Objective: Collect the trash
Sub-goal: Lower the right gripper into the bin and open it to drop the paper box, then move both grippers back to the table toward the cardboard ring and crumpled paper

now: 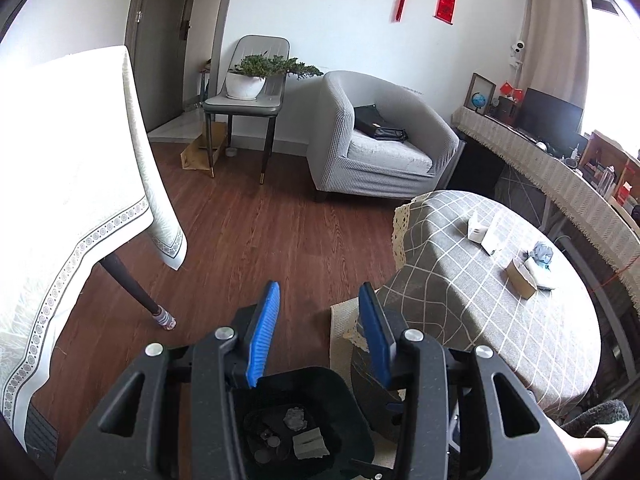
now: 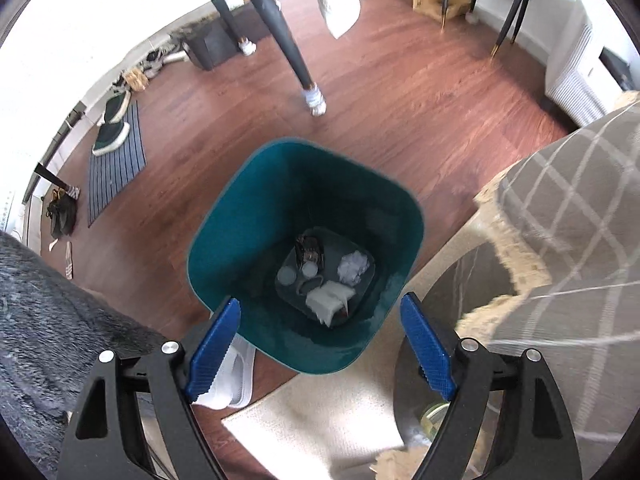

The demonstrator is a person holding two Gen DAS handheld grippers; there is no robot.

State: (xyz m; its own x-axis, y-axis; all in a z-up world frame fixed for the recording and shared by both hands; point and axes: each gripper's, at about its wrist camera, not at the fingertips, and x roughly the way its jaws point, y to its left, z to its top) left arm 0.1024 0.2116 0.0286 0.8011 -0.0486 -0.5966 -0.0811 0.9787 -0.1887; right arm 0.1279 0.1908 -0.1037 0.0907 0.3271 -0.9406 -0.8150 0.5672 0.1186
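The right hand-held gripper (image 2: 320,344) hung over the teal trash bin (image 2: 224,240) at the centre of the right wrist view, its blue pads spread wide with nothing between them. At the bottom of the bin lay a crumpled white tissue (image 2: 353,266), a flat wad of white paper (image 2: 328,304), a couple of round lids (image 2: 298,274) and a dark wrapper (image 2: 308,250). The left hand-held gripper (image 1: 320,304) was also open and empty, its pads parted over the wooden floor (image 1: 260,232), with the bin (image 1: 300,420) showing dark at the bottom centre of its view. More rubbish waited on the round worktop (image 1: 460,288) with the grey checked cloth at the right of the left wrist view: a white torn carton (image 1: 478,232), a brown cardboard box (image 1: 520,278) and a bluish crumpled scrap (image 1: 542,252). From where I stood, the risks seemed these: the light paper pieces could slip out of a loose grip on the way back and land on the floor or the pale rug (image 2: 320,420), and a pad reaching low across the worktop could snag the lace-fringed cloth and drag the items with it. A careless swing near the bin might also tip it.
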